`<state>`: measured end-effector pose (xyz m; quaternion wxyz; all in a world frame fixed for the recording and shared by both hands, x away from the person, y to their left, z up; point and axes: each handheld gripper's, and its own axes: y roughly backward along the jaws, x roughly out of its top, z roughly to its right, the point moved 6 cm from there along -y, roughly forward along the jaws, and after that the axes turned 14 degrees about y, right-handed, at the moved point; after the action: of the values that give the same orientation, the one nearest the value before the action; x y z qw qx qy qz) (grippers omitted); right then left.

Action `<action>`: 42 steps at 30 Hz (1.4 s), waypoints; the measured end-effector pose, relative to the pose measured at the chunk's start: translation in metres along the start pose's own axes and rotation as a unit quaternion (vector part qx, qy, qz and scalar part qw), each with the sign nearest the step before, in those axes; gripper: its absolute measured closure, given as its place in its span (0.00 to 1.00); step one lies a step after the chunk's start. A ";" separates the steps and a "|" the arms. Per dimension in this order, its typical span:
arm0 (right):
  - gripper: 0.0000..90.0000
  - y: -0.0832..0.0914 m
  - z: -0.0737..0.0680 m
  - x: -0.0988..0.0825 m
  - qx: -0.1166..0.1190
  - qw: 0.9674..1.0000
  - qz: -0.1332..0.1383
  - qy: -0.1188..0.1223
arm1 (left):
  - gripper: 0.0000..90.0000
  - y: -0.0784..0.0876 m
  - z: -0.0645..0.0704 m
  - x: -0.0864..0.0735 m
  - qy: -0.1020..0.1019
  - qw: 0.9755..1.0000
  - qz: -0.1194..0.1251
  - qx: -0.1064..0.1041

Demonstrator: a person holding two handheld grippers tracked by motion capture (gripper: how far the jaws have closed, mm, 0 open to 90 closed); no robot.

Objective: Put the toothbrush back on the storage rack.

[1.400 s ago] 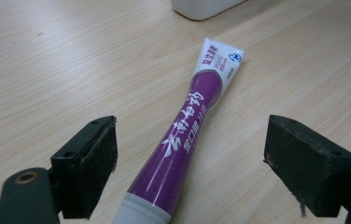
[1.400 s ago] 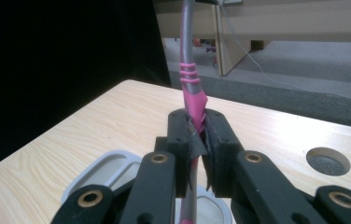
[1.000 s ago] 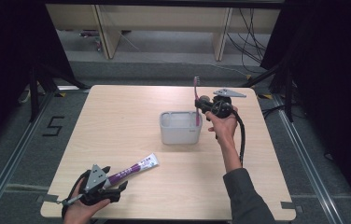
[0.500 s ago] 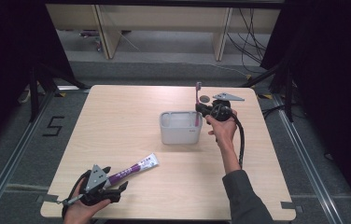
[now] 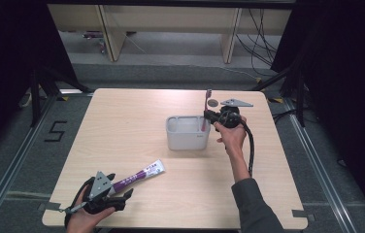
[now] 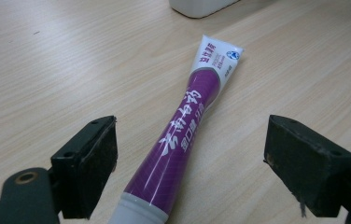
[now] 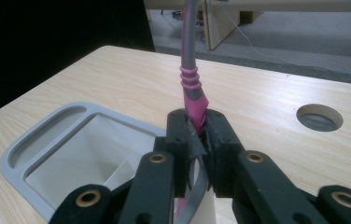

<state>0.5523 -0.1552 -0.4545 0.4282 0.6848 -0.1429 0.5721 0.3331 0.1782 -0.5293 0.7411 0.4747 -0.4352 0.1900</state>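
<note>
A pink and grey toothbrush stands upright, clamped by its handle in my right gripper, which is shut on it. In the high view that gripper sits at the right rim of the grey open box, with the toothbrush rising above it. A purple and white toothpaste tube lies flat on the table between the wide-apart jaws of my left gripper, which is open and not touching it. In the high view the tube lies near the table's front left, by the left gripper.
The wooden table has a round cable hole near its far edge, behind the box. Dark floor and metal rails surround the table, with shelving legs beyond it.
My right gripper has tilted the toothbrush more upright and shifted slightly toward the box's right rim. The left gripper and the tube have stayed put.
</note>
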 end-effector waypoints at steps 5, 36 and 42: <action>0.88 0.000 -0.002 -0.002 -0.003 1.000 -0.007 0.003 | 0.19 0.000 0.000 0.000 -0.001 1.000 -0.002 0.000; 0.45 0.039 -0.011 -0.005 -0.008 1.000 -0.002 -0.017 | 0.19 0.000 -0.001 0.000 0.001 1.000 0.001 0.004; 0.44 0.050 -0.015 -0.009 -0.005 1.000 -0.002 -0.003 | 0.19 0.001 -0.001 0.000 0.002 1.000 0.001 0.005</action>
<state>0.5048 -0.1761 -0.4417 0.4319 0.6848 -0.1455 0.5686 0.3332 0.1793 -0.5291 0.7393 0.4774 -0.4334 0.1939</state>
